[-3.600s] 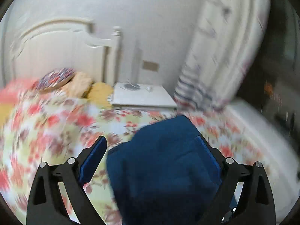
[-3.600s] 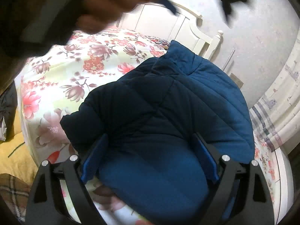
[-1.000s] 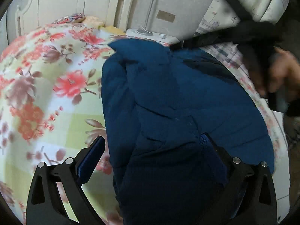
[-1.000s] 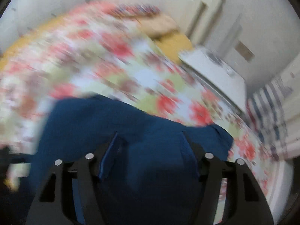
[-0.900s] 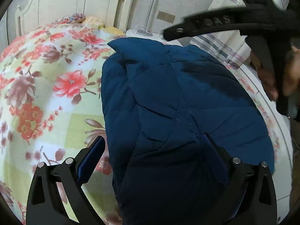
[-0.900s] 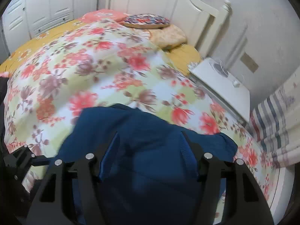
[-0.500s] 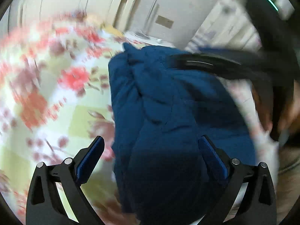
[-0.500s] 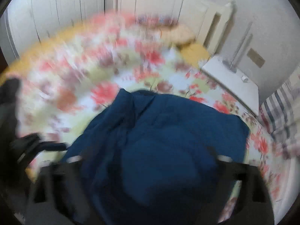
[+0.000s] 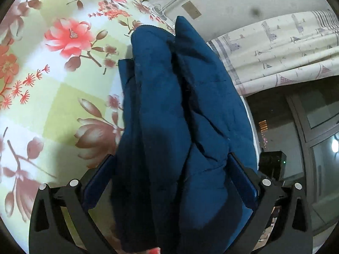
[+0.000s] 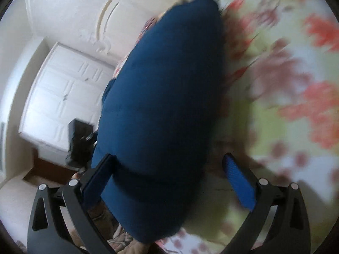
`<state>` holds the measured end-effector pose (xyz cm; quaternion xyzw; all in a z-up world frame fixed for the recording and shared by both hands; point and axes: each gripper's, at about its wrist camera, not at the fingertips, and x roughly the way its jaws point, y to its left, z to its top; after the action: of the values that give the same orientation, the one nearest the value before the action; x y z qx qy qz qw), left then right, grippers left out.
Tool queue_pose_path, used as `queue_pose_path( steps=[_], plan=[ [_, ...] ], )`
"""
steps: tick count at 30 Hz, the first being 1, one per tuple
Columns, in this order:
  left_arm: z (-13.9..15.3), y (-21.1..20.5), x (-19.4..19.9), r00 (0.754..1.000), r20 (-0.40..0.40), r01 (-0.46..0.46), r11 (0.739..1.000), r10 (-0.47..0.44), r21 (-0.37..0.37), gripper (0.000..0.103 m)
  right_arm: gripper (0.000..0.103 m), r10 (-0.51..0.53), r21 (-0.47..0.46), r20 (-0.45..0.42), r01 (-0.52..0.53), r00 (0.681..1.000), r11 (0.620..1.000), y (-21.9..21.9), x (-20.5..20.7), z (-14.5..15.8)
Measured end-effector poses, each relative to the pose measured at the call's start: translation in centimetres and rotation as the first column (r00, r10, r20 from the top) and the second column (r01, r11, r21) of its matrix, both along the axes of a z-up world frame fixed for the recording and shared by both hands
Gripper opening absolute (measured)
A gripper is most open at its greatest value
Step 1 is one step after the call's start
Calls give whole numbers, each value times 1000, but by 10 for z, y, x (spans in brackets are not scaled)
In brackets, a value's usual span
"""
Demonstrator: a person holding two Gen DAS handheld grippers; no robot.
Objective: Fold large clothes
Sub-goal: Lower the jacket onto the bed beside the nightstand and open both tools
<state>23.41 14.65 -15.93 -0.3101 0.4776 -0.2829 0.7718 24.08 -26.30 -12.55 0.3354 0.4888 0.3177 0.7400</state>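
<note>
Nearest, the left claw (image 9: 169,182) is gripping a thick bundle of the blue padded jacket (image 9: 175,110), bunched lengthwise above the floral bedspread (image 9: 53,80). The right claw (image 10: 167,175) is standing wide around the jacket's other end, apparently supporting the fold; the curtain (image 9: 281,48) is hanging beyond.

We find the blue jacket (image 9: 180,127) filling the left gripper (image 9: 169,182) mouth; open floral bedspread (image 9: 53,80) lies leftward, curtain (image 9: 286,48) blocks rightward.
</note>
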Motion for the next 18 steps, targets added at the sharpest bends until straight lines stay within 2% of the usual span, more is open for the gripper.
queue_pose_path(
  steps=[2,4,6,8,9,11,14,16,18],
  plan=[
    [0,-1,0,999,24,33,999,-33,7,99,101,33,0,45,-33,998,999,14,3,2],
    [-1,-1,0,999,34,30,999,-30,15,99,101,20,-32,74,-18,997,999,21,2,4],
    [3,-8,4,999,33,15,998,-17,55,99,99,-1,-40,117,6,993,999,21,-3,4],
    [4,-21,7,998,37,41,993,-45,107,98,84,-19,-72,168,32,986,997,21,-8,9],
    [4,-27,11,997,36,65,994,-68,83,94,80,-25,-101,203,46,979,994,21,-13,13],
    [2,-33,20,994,54,94,996,-95,6,78,71,-39,-137,272,79,961,987,18,-19,22],
    [13,-47,31,989,107,98,995,-99,12,66,66,-64,-178,341,131,938,975,6,-10,39],
    [25,-65,48,988,125,84,996,-87,34,62,65,-84,-196,367,165,926,967,-1,5,50],
    [35,-79,68,988,138,63,998,-65,22,60,65,-128,-182,378,209,917,961,-18,26,58]
  ],
)
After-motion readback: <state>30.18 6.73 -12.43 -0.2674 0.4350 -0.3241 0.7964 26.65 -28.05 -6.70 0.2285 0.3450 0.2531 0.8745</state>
